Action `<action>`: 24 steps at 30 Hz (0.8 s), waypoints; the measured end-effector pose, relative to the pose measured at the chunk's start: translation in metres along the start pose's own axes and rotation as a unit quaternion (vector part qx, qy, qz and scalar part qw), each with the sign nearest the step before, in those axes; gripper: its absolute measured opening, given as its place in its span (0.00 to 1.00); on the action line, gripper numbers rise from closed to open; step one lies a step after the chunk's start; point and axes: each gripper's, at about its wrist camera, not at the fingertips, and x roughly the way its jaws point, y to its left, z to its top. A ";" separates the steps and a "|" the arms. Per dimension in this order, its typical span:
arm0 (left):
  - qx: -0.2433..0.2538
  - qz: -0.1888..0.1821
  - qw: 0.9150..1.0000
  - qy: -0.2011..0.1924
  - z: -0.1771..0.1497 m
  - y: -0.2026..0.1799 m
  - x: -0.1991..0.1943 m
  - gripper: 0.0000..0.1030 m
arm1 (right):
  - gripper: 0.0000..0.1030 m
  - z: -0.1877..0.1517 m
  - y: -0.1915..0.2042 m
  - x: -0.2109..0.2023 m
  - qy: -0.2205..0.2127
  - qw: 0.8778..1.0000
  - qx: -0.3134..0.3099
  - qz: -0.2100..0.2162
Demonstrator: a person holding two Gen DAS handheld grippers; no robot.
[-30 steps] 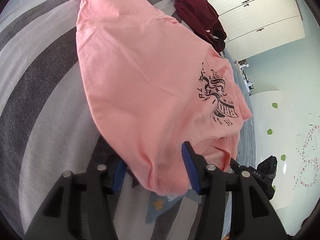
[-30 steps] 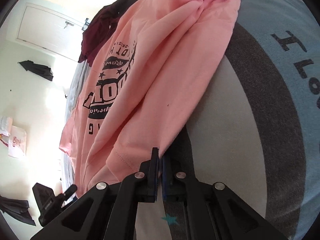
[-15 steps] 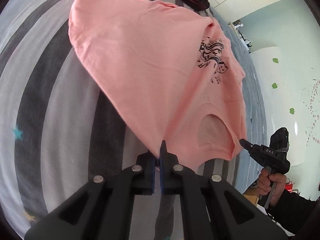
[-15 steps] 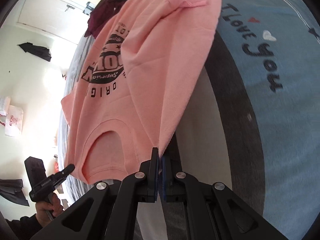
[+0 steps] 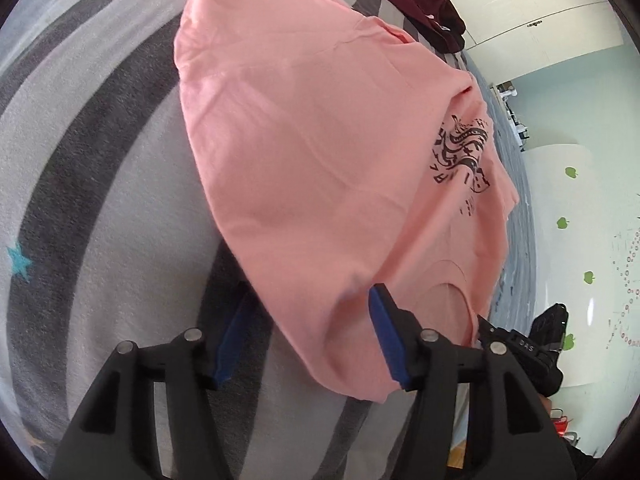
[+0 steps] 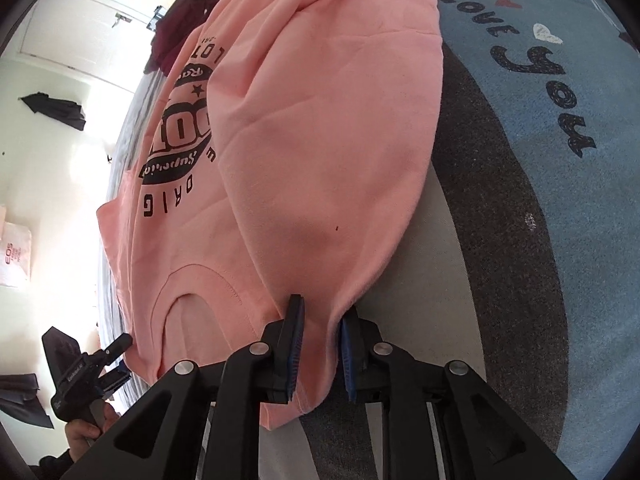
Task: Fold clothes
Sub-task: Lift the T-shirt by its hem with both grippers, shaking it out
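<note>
On the striped bed (image 5: 100, 208), the pink shirt (image 5: 320, 160) lies with both sides folded in, and the 2 grippers, left (image 5: 308, 336) and right (image 6: 318, 348), clamped on its shoulders half a second ago, now stand parted, apparently releasing that fold.

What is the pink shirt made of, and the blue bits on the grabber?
The pink shirt looks like soft matte cotton knit: it drapes and creases, with stitched collar seams. The blue pads on the left gripper look like ribbed rubber or plastic, hard to tell.
</note>
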 end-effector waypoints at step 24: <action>0.223 -0.193 0.905 -0.308 0.096 -0.283 -0.454 0.01 | 0.02 0.037 0.255 -0.453 -0.326 0.915 -0.192 0.143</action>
